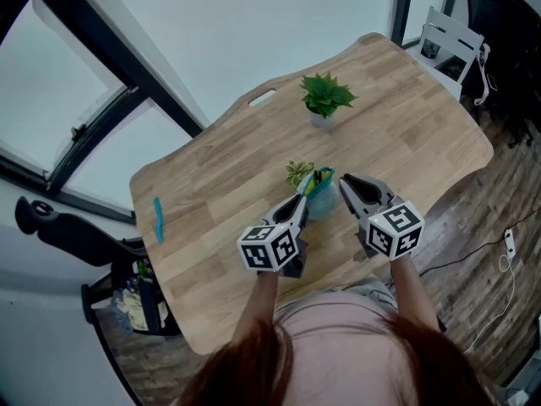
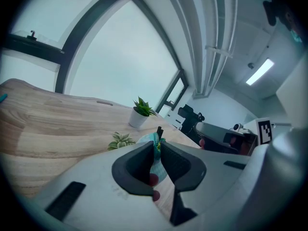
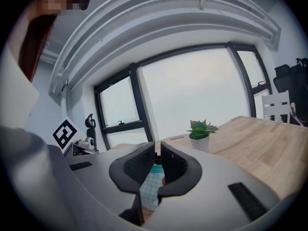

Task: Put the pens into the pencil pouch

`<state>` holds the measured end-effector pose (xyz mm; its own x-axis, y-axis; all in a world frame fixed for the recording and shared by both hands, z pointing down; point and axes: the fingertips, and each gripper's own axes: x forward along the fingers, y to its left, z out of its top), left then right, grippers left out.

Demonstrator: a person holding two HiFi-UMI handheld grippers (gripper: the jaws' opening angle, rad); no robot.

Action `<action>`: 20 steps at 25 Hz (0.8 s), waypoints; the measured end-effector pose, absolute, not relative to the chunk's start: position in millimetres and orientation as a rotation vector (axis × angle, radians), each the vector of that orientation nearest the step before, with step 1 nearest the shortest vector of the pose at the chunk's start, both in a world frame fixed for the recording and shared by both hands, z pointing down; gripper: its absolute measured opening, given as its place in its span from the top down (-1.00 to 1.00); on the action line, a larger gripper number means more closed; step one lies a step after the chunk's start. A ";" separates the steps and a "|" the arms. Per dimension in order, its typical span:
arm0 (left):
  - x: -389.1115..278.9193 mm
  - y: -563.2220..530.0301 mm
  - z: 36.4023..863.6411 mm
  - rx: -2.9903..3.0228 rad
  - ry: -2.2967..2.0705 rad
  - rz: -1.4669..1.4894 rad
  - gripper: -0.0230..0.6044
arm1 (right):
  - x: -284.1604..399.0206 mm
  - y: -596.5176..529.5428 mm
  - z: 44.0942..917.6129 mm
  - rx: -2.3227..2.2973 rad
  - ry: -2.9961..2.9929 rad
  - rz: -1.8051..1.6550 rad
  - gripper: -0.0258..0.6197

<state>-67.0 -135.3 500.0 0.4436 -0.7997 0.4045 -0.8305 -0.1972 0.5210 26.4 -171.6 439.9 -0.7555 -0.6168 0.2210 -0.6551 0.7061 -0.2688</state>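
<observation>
Teal pouch (image 1: 321, 203) upright, pen (image 2: 159, 131) poking out top.

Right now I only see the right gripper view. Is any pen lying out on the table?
Observer: Yes, one teal pen lies near the left edge of the table, far from both claws.
Operator: Who's holding the pouch?
Observer: The left claw is clamped on the top edge of the teal pouch.
Operator: Is there just one plant?
Observer: No, a smaller leafy plant stands on the table close to the pouch.
</observation>
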 end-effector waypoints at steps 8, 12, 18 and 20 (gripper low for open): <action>-69.3 -133.8 500.6 2.032 -1.371 0.091 0.80 | 48.9 -150.9 427.6 1.163 -2.761 0.448 0.88; -67.9 -134.8 501.5 2.060 -1.368 0.116 0.80 | 59.0 -142.3 423.1 1.220 -2.749 0.455 0.89; -67.9 -138.0 502.2 2.096 -1.390 0.163 0.78 | 70.1 -130.6 426.1 1.282 -2.714 0.458 0.90; -68.8 -138.6 502.4 2.107 -1.410 0.178 0.75 | 72.1 -128.4 427.2 1.296 -2.709 0.469 0.90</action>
<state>-68.8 -138.6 502.4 0.4292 -0.7999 0.4195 -0.8791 -0.2633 0.3974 72.1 -128.4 427.2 -0.6319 -0.7425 0.2223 -0.7740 0.5897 -0.2306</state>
